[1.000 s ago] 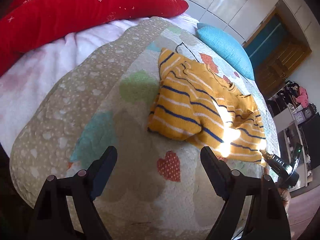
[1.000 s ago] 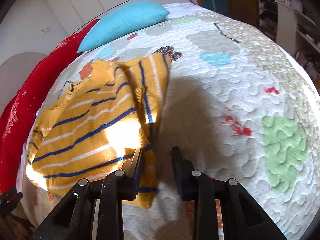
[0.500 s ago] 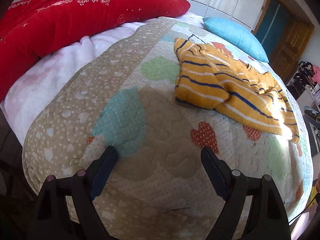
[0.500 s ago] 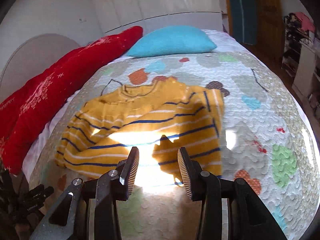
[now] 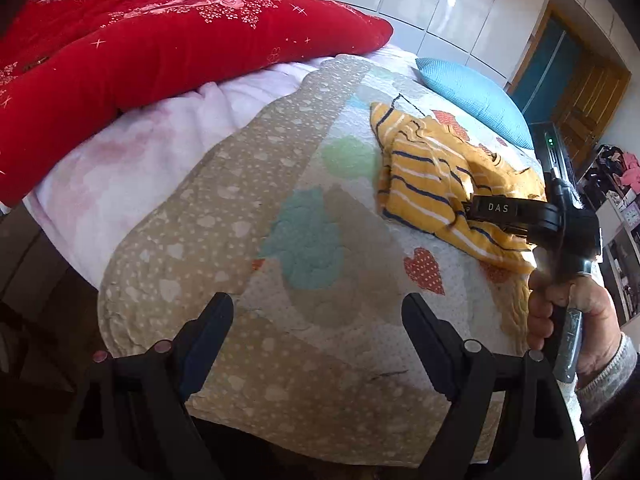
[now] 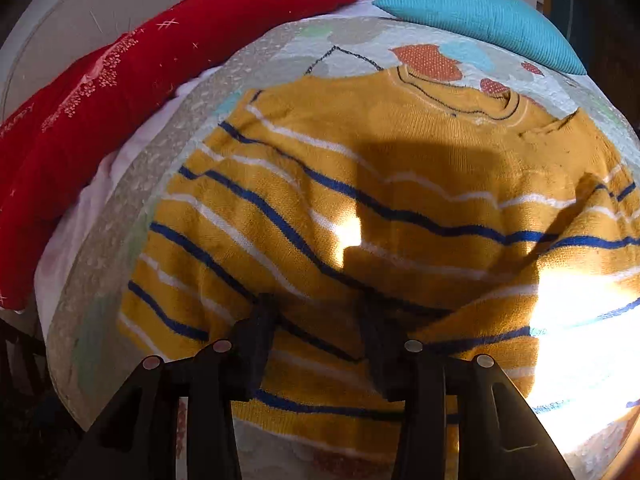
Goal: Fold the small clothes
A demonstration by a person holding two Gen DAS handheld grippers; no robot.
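A small yellow sweater point(image 6: 400, 200) with blue and white stripes lies partly folded on the patterned quilt point(image 5: 248, 216); it also shows in the left wrist view point(image 5: 424, 184). My right gripper point(image 6: 316, 320) is open, its fingers just above the sweater's lower part, with nothing between them. In the left wrist view it reaches over the sweater from the right point(image 5: 472, 212). My left gripper point(image 5: 318, 316) is open wide and empty, over the quilt's near edge, well short of the sweater.
A red pillow point(image 5: 160, 40) and pink blanket point(image 5: 132, 168) lie at the left of the bed. A blue cushion point(image 6: 480, 12) lies beyond the sweater's collar. A wooden door point(image 5: 592, 92) and cluttered shelves stand at the right.
The right gripper has moved in low over the sweater and opened a little wider. The left gripper has stayed back by the quilt's edge, open.
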